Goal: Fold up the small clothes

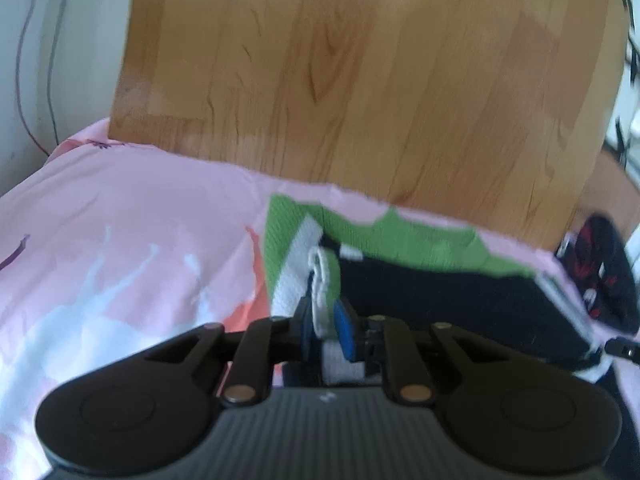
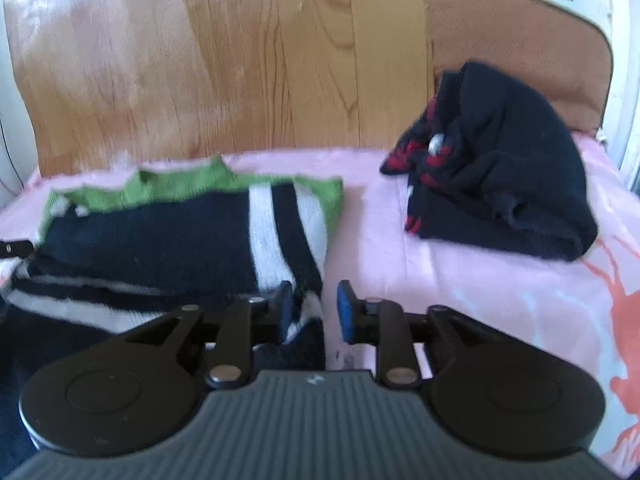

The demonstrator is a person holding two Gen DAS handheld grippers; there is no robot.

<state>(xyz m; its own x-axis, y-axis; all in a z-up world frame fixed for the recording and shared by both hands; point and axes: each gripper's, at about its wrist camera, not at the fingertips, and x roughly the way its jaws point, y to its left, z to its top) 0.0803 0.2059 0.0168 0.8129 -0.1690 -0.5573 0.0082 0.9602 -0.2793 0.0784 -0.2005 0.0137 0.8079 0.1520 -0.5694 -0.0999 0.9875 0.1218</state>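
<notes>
A small sweater (image 2: pixel 160 232), navy with white stripes and green trim, lies partly folded on the pink bedsheet (image 2: pixel 460 280). The left wrist view shows the same sweater (image 1: pixel 440 292) stretching to the right. My left gripper (image 1: pixel 324 326) is shut on the sweater's white-and-green edge, which stands bunched up between the blue pads. My right gripper (image 2: pixel 314 312) sits at the sweater's near right corner. Its jaws are apart: a bit of striped cloth lies by the left pad, and pink sheet shows beside the right pad.
A crumpled navy garment with red pattern (image 2: pixel 500 184) lies at the right on the sheet, seen also as a dark heap (image 1: pixel 608 272). A wooden headboard (image 2: pixel 200 60) rises behind the bed. A brown cushion (image 2: pixel 520 32) stands at the back right.
</notes>
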